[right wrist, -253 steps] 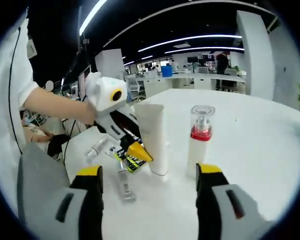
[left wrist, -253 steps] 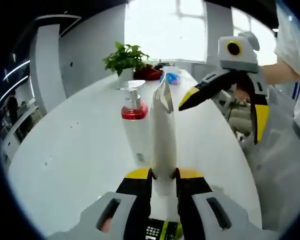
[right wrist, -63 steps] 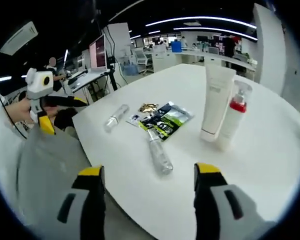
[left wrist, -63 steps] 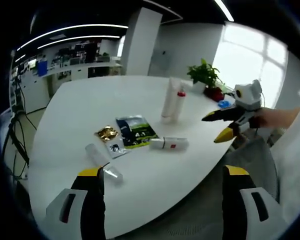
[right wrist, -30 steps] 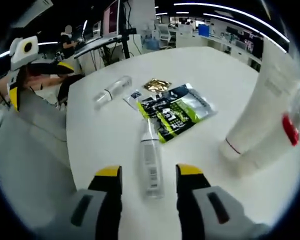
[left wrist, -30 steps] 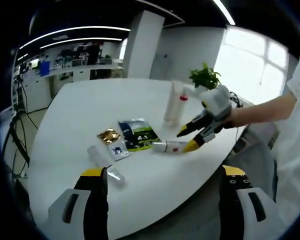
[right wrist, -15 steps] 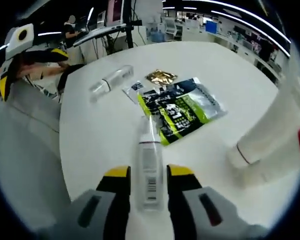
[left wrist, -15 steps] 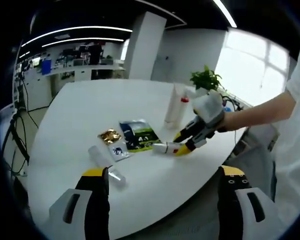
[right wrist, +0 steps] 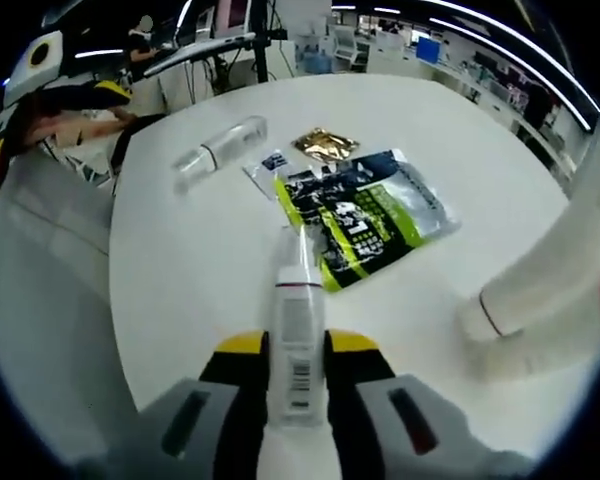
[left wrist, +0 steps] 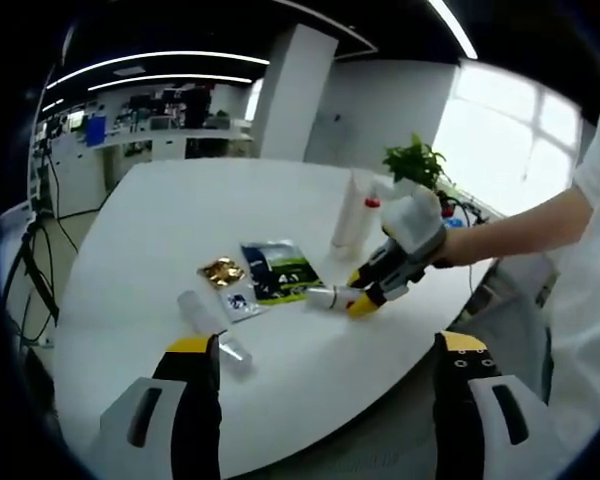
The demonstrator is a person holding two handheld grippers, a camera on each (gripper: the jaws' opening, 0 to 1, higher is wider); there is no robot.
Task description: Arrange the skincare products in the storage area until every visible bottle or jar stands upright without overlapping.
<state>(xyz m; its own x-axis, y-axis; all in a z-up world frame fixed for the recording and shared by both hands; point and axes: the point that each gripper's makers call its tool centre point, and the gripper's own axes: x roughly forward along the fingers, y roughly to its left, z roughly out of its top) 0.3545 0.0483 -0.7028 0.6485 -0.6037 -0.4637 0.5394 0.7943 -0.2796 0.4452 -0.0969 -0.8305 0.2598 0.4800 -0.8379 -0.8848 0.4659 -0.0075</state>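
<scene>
Room: open office with ceiling light strips, desks behind, and a large white rounded table (left wrist: 130,230) under my grippers.
Left gripper (left wrist: 325,375): I hold it off the near table edge, jaws spread wide with nothing between them; in the right gripper view it sits at the far left (right wrist: 5,125).
Clear capped bottle (left wrist: 212,330): lies on its side near the table's near-left edge, well apart from the rest; also seen at (right wrist: 218,150).
Gold foil sachet (left wrist: 220,271): flat on the table, just beside a small dark sachet (left wrist: 236,300).
Dark green-and-black pouch (left wrist: 278,270): lies flat, right of the sachets; also at (right wrist: 365,215).
Small clear bottle with white label and red band (right wrist: 298,325): lies on its side, cap end towards the pouch.
Right gripper (right wrist: 296,348): my jaws are closed against the bottle's two sides; seen from the left gripper view at (left wrist: 365,293).
White upright tube (left wrist: 346,210): stands cap-down, touching a white pump bottle with red collar (left wrist: 364,218).
Potted green plant (left wrist: 412,165): at the far right end of the table.
</scene>
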